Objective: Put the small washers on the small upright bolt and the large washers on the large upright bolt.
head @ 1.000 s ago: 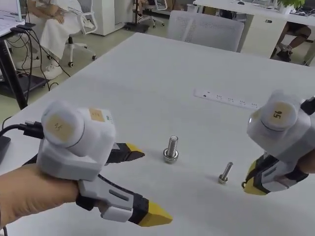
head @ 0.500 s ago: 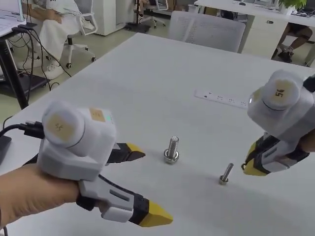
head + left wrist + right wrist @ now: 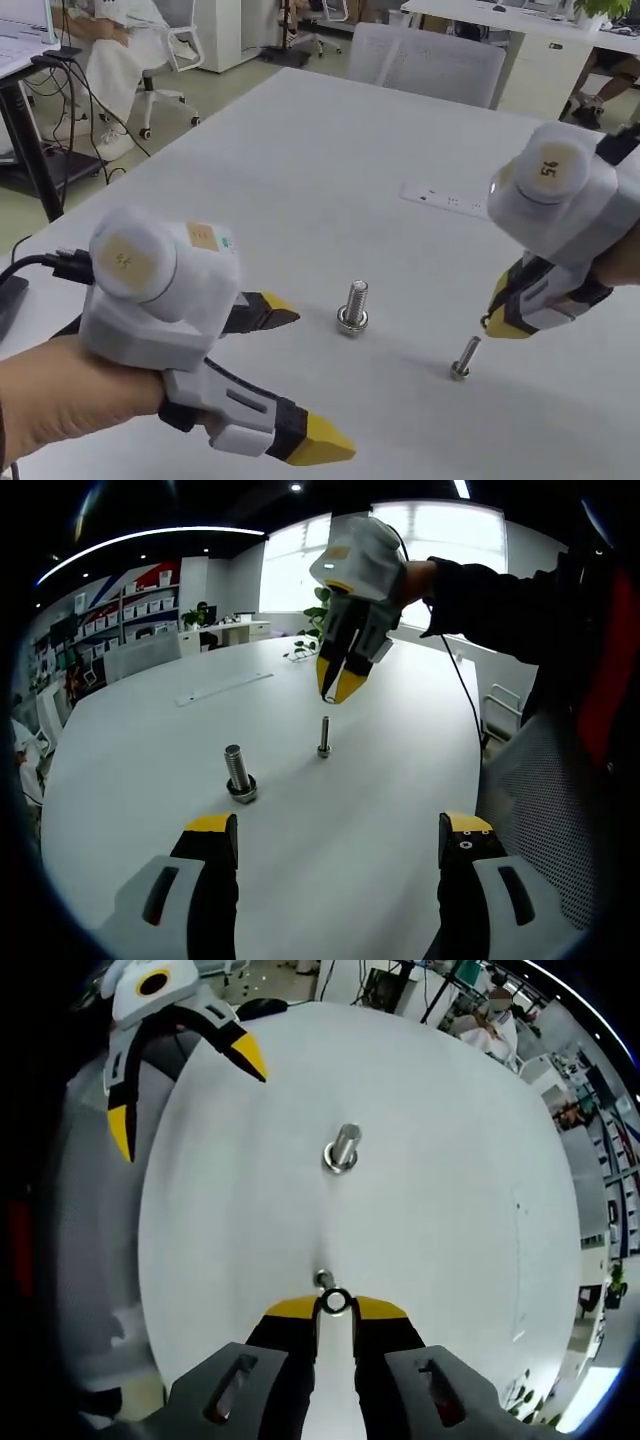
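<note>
The large bolt (image 3: 352, 305) (image 3: 238, 773) (image 3: 342, 1147) stands upright mid-table with a wider ring at its base. To its right stands the thin small bolt (image 3: 463, 358) (image 3: 324, 736) (image 3: 322, 1278). My right gripper (image 3: 495, 322) (image 3: 337, 685) (image 3: 335, 1307) hovers just above the small bolt, shut on a small washer (image 3: 335, 1301) pinched at its tips. My left gripper (image 3: 312, 385) (image 3: 338, 830) (image 3: 188, 1100) is held open left of the large bolt, with nothing between its jaws.
A white power strip (image 3: 450, 200) (image 3: 225, 687) lies on the white table (image 3: 300, 180) beyond the bolts. A grey chair (image 3: 430, 60) stands at the far edge. A person (image 3: 110, 50) sits off to the far left.
My right gripper has lifted from low beside the small bolt and come in above it. The left gripper and both bolts have stayed put.
</note>
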### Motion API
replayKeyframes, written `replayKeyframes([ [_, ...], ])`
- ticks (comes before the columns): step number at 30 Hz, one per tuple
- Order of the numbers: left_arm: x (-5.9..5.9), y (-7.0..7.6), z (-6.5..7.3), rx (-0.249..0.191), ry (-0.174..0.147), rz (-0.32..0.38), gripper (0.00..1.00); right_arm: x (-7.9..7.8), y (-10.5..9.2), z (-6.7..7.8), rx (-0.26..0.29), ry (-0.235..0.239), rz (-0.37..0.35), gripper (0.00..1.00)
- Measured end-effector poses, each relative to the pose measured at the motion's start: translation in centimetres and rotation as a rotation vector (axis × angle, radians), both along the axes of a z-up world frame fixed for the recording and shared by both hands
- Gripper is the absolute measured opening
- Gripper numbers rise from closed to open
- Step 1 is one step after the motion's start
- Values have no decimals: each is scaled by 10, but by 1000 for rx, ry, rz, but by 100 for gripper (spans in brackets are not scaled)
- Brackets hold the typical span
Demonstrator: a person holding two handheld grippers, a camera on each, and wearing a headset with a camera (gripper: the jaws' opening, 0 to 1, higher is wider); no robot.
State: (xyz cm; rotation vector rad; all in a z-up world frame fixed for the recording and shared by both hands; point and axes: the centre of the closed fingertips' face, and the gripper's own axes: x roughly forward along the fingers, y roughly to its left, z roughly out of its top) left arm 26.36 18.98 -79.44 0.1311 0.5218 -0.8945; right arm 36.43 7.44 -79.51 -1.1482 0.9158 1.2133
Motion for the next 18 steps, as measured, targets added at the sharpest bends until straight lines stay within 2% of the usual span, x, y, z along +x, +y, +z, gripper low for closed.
replayKeyframes([
  [18, 1, -1, 2, -5, -6, -1, 82, 4, 0, -16, -37, 32, 13, 14],
])
